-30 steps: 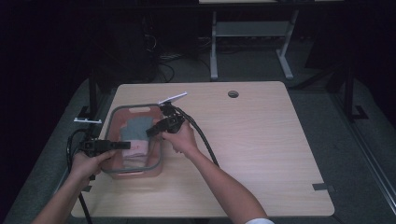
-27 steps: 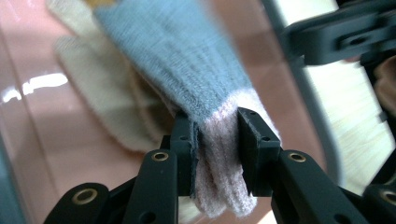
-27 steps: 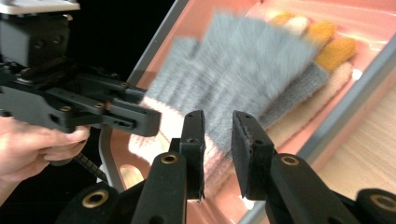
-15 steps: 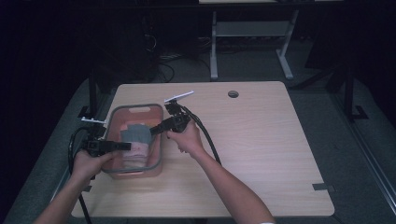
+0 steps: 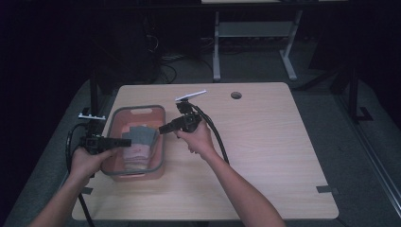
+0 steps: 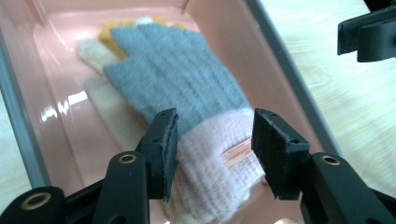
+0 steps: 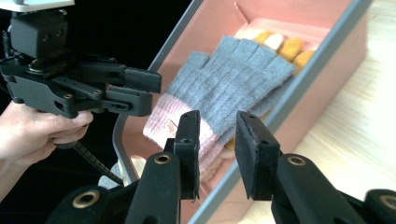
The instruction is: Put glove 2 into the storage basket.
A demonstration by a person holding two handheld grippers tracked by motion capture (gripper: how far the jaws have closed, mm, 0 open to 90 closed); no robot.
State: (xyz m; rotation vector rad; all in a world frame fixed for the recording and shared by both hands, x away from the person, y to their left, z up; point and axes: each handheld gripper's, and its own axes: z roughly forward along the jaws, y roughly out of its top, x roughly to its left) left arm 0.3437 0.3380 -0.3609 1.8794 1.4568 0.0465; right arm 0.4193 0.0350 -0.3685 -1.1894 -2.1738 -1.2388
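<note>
The grey glove [image 6: 182, 70] is seen lying in the pink bin [image 5: 158, 142] on the table [image 5: 265, 156]. Both the left claw [image 6: 212, 144] and right claw [image 7: 217, 149] have just been opening, nothing clamped. They are best lifted clear without snagging the cuff.

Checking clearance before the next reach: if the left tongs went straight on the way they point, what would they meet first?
Most likely the grey glove lying in the pink tray: its pink cuff sits right ahead between the open left tongs. How much gap remains is hard to judge.
</note>
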